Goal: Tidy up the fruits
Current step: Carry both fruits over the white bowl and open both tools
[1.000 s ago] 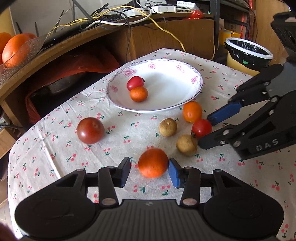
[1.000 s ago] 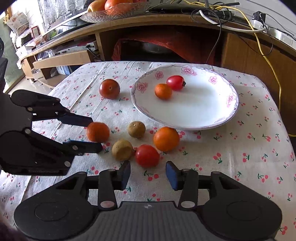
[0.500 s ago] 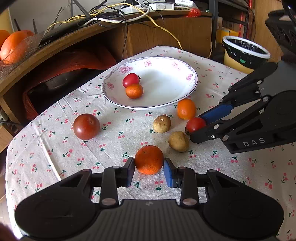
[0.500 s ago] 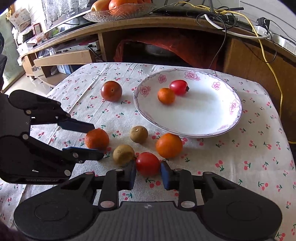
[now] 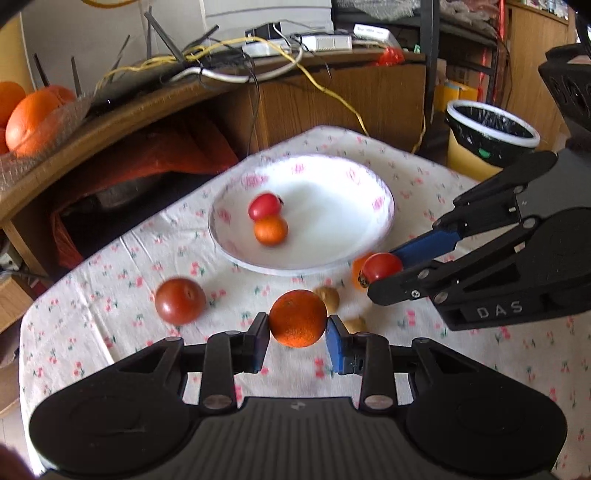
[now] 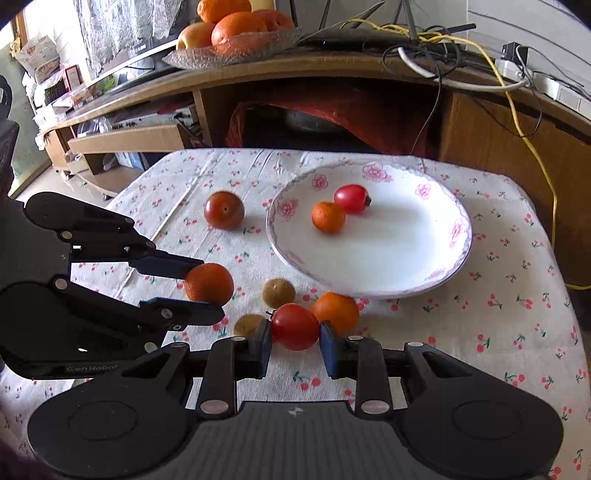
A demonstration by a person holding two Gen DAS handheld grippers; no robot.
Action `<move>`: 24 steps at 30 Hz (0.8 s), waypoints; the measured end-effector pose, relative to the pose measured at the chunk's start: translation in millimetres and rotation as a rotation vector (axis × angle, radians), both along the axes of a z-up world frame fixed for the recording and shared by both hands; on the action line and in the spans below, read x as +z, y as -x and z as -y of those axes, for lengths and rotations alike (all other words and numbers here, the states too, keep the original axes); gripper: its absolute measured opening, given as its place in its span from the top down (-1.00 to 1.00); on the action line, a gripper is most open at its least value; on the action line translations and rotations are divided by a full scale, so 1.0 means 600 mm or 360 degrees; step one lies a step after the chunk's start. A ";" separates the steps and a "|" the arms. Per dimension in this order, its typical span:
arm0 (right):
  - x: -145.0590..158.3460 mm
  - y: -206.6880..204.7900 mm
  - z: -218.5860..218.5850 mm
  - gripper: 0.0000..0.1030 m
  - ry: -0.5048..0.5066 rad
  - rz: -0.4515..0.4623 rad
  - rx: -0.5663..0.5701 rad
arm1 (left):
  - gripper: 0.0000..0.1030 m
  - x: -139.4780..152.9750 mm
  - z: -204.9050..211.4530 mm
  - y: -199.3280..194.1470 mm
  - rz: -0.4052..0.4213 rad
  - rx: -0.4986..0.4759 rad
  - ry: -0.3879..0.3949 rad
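Observation:
My left gripper (image 5: 297,334) is shut on an orange (image 5: 297,318) and holds it above the cloth; it also shows in the right wrist view (image 6: 209,283). My right gripper (image 6: 294,341) is shut on a small red tomato (image 6: 294,326), lifted a little; it also shows in the left wrist view (image 5: 382,266). The white flowered plate (image 6: 424,266) holds a small orange (image 6: 328,217) and a red tomato (image 6: 351,198). On the cloth lie a large dark-red tomato (image 6: 224,209), another orange (image 6: 338,306) and two brown fruits (image 6: 277,292) (image 6: 246,325).
A wooden counter (image 6: 332,66) with cables and a glass dish of oranges (image 6: 236,33) runs behind the table. A bin lined with a black bag (image 5: 491,129) stands at the table's far right in the left wrist view.
Both grippers closed on their fruit: the left on the orange, the right on the small red tomato. Both have lifted the fruit off the cloth and moved toward the plate.

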State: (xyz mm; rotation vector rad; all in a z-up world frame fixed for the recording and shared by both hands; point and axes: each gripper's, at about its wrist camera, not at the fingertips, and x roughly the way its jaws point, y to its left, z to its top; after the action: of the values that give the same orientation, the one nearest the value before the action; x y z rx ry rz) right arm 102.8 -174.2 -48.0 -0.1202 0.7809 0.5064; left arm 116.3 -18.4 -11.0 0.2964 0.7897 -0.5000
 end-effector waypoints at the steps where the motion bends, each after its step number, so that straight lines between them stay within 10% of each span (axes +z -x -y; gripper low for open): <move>1: 0.003 -0.002 0.001 0.53 -0.0005 0.0011 -0.0011 | 0.19 0.003 0.002 -0.004 0.0011 0.0008 0.0010; 24: 0.004 -0.066 0.021 0.52 -0.0035 0.0066 -0.0227 | 0.21 -0.015 0.034 -0.076 0.0035 0.0131 0.0076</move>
State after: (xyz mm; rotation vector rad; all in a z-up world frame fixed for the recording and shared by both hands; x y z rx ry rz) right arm 142.4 -186.9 -45.5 -0.0539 0.7371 0.3757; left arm 161.6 -38.9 -20.0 0.2237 0.7642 -0.4367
